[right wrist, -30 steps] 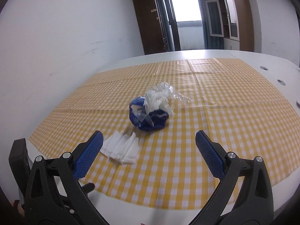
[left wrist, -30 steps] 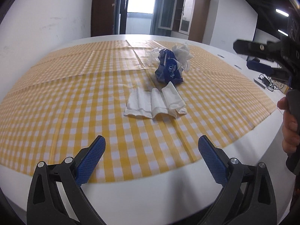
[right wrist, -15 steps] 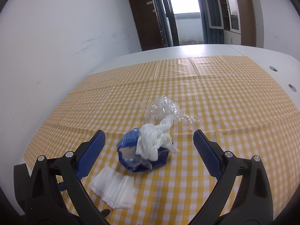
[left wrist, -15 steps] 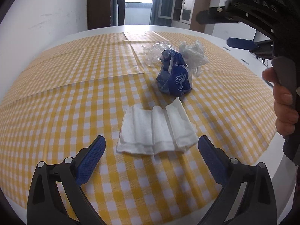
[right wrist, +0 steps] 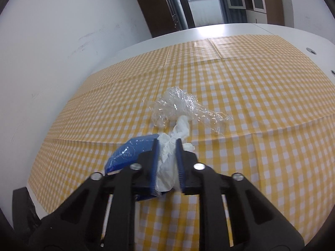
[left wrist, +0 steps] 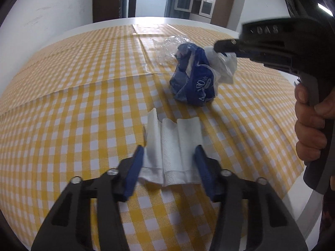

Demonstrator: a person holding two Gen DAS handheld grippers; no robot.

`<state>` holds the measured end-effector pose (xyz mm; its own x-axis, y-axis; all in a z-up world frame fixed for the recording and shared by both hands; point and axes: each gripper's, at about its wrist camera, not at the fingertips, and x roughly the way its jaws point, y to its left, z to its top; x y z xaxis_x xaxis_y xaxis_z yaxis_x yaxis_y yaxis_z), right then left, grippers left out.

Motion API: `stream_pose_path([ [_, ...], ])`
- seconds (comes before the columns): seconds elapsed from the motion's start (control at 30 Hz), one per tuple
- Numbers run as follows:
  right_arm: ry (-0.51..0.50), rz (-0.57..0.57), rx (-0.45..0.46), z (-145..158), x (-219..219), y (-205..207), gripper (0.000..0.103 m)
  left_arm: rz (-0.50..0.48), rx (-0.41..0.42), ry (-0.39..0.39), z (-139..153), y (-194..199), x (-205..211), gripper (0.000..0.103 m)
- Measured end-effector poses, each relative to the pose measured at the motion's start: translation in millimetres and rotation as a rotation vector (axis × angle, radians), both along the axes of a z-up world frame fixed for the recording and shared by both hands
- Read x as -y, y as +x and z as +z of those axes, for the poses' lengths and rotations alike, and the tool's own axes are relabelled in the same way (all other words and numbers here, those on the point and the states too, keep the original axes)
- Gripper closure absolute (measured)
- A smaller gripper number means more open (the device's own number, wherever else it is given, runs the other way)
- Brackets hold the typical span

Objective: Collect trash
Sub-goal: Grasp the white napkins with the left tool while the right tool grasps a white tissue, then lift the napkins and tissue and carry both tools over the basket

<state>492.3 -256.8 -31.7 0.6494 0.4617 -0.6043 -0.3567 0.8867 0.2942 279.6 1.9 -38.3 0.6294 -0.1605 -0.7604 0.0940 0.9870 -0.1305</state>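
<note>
A folded white paper napkin [left wrist: 171, 146] lies flat on a yellow-and-white checked tablecloth [left wrist: 73, 104], its near half between the two blue-padded fingers of the left tool [left wrist: 169, 161]. Those fingers stand one at each side edge of the napkin, touching or nearly touching it, partly closed around it but not squeezing it; the napkin is not lifted.

Just beyond the napkin, a crumpled blue plastic wrapper with white lettering [left wrist: 192, 83] sits on the cloth. A crumpled white tissue [right wrist: 169, 156] rests against it, and the right tool [right wrist: 166, 148] has its two blue-padded fingers pressed in on this tissue, pinching it from both sides. In the right wrist view the blue wrapper [right wrist: 129, 152] shows just to the left of the pinched tissue, touching it. Behind both, a crumpled piece of clear plastic film [right wrist: 182, 108] lies on the cloth, touching the tissue's far end.

That makes four pieces of trash: one napkin, one blue wrapper, one white tissue, one clear film.

In the left wrist view, the person's right hand [left wrist: 309, 125] grips the black handle of the right tool at the right edge. The cloth covers a white desk [right wrist: 230, 29] beside a white wall [right wrist: 62, 31], with a dark wooden door [right wrist: 165, 2] and a bright doorway far behind.
</note>
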Motion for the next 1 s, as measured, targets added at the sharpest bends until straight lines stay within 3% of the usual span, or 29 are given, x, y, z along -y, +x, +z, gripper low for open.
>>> stream_pose_path([
  [0.07,0.000,0.006,0.015,0.5,2.2,-5.2,0.099,-0.001,0.002,-0.014,-0.2,-3.4,-1.2,0.083],
  [0.13,0.001,0.008,0.032,3.3,5.6,-12.4,0.101,0.004,0.004,-0.023,1.4,-7.5,-2.3,0.095],
  [0.57,-0.028,0.015,0.149,24.4,27.1,-71.3,0.102,0.025,0.100,-0.113,30.3,-64.5,-16.3,0.097],
  [1.0,-0.040,0.070,0.210,13.7,38.2,-166.3,0.102,0.021,0.192,-0.172,46.0,-135.2,-10.9,0.098],
])
